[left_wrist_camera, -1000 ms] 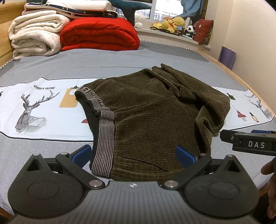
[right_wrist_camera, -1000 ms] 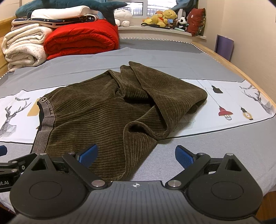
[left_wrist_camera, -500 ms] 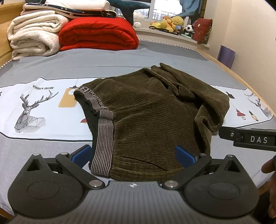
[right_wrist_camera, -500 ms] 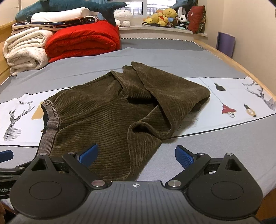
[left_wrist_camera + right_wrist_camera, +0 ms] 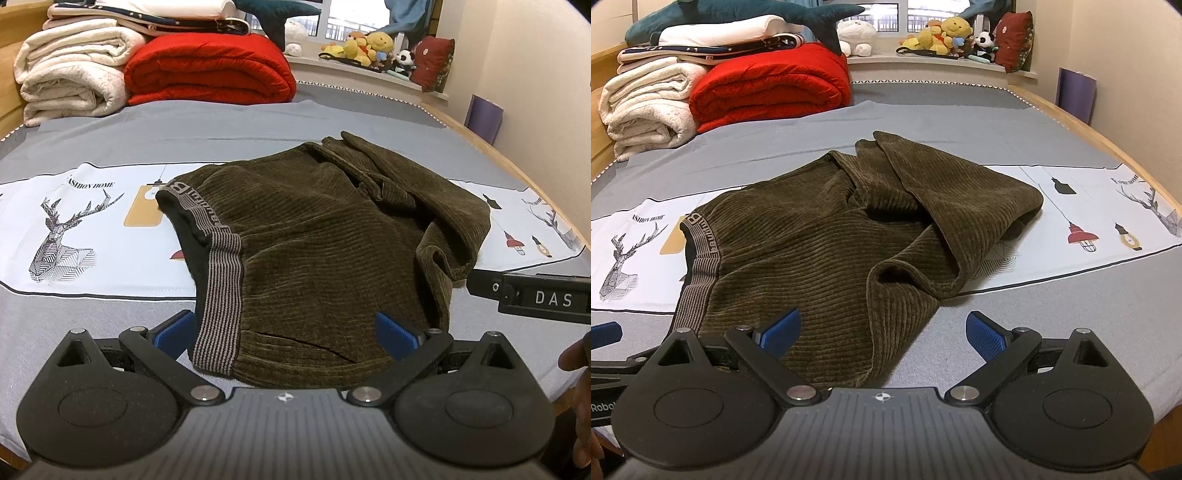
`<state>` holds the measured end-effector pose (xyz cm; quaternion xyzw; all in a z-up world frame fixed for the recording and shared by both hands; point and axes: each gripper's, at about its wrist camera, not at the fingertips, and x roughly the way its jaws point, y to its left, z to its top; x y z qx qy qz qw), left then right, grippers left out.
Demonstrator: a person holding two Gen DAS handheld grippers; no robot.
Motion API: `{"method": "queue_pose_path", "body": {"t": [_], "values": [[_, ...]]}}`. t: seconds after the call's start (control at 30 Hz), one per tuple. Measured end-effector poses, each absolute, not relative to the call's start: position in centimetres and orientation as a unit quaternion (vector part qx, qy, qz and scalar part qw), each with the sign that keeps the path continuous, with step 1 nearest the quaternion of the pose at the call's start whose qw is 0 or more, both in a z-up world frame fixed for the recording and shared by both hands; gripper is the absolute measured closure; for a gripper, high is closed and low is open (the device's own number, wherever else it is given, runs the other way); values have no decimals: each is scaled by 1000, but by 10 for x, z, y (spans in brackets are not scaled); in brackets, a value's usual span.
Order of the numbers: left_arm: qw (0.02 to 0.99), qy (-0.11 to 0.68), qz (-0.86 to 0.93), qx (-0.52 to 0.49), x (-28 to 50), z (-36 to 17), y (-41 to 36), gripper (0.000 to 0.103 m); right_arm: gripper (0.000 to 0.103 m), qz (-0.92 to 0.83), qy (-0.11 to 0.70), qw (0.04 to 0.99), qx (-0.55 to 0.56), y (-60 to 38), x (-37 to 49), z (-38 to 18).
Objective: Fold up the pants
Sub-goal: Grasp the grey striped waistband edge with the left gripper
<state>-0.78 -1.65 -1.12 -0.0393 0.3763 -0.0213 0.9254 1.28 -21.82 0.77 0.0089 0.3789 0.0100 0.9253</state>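
Observation:
Dark olive corduroy pants (image 5: 325, 251) lie bunched on the bed, with the grey striped waistband (image 5: 218, 291) at the near left and the legs folded back in a heap at the right (image 5: 960, 206). My left gripper (image 5: 286, 330) is open and empty, its blue pads either side of the pants' near waist edge. My right gripper (image 5: 882, 332) is open and empty, over the near edge of the pants (image 5: 820, 251). The right gripper's body shows at the right of the left wrist view (image 5: 535, 295).
The bed has a grey sheet with a white printed band (image 5: 74, 221). Folded white blankets (image 5: 70, 74) and a red quilt (image 5: 207, 70) are stacked at the far end. Stuffed toys (image 5: 942, 33) sit on the windowsill. The wooden bed edge (image 5: 1108, 147) runs along the right.
Both grippers have drifted slightly, the right one a little to the left and nearer the pants. Both jaws stay open. The pants have not moved.

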Motion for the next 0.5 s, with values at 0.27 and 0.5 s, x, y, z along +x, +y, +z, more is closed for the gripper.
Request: {"method": "queue_pose_path", "body": {"t": [0.27, 0.5], "values": [[933, 358, -24, -29, -12, -9, -18, 0, 8, 10, 380, 925, 12, -219, 13, 8], [934, 337, -101, 57, 3, 29, -8, 49, 18, 2, 381, 924, 37, -227, 14, 10]]}}
